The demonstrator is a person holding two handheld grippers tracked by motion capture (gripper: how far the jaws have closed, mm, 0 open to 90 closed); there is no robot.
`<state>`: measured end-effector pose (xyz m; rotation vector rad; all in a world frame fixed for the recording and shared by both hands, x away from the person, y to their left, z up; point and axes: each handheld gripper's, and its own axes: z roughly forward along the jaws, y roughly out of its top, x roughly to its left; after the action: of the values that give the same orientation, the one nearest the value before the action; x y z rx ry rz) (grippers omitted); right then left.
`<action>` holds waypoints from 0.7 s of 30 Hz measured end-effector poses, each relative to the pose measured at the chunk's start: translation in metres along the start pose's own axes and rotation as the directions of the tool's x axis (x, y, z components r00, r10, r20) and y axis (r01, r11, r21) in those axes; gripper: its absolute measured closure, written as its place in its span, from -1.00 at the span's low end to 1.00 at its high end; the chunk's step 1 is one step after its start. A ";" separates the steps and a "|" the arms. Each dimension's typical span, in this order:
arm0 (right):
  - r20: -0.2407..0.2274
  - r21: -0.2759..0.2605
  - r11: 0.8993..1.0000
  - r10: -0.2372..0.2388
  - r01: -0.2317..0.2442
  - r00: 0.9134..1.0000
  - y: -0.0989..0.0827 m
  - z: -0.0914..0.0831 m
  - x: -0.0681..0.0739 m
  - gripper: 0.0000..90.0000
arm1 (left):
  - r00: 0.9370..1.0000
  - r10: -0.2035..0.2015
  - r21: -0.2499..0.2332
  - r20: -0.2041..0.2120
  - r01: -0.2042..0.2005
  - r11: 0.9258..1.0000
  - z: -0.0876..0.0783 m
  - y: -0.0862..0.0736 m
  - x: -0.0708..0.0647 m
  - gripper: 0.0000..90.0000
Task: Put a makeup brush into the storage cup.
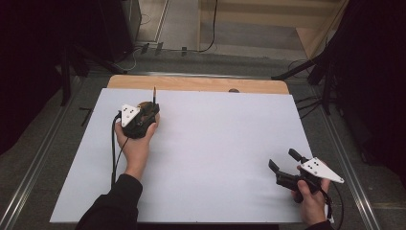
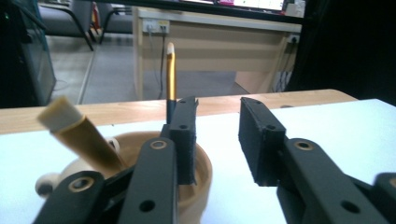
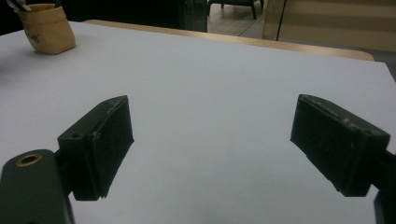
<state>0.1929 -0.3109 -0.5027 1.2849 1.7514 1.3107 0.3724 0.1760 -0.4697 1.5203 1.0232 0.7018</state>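
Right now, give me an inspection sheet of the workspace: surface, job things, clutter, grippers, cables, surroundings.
Surface: white sheet covering a wooden table.
Job things: tan round holder cup at far left; gold-and-black pen upright in it, tan-handled brush leaning in it.
Clutter: nothing seen.
Grippers: left gripper at the cup, fingers apart, one inside the rim, nothing pinched; right gripper open over bare sheet.
Cables: black cable trailing from left gripper.
Surroundings: grey floor, wooden desk beyond.
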 end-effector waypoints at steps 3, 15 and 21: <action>0.000 -0.004 1.000 -0.004 0.004 1.000 0.000 0.000 0.000 -0.71 | 1.000 -0.005 0.002 0.010 0.005 1.000 -0.007 0.000 0.001 0.39; 0.006 -0.001 1.000 -0.001 0.001 1.000 0.000 -0.001 0.000 -0.71 | 0.991 -0.008 0.013 0.136 0.007 1.000 -0.038 0.004 -0.002 0.03; 0.005 -0.002 1.000 -0.005 0.005 1.000 0.000 0.000 0.000 -0.71 | 0.981 -0.020 0.034 0.191 0.014 0.999 -0.050 0.005 -0.003 -0.55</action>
<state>0.1925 -0.3109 -0.5029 1.2808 1.7488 1.3054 0.3287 0.1965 -0.4547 1.5725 0.9048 0.5173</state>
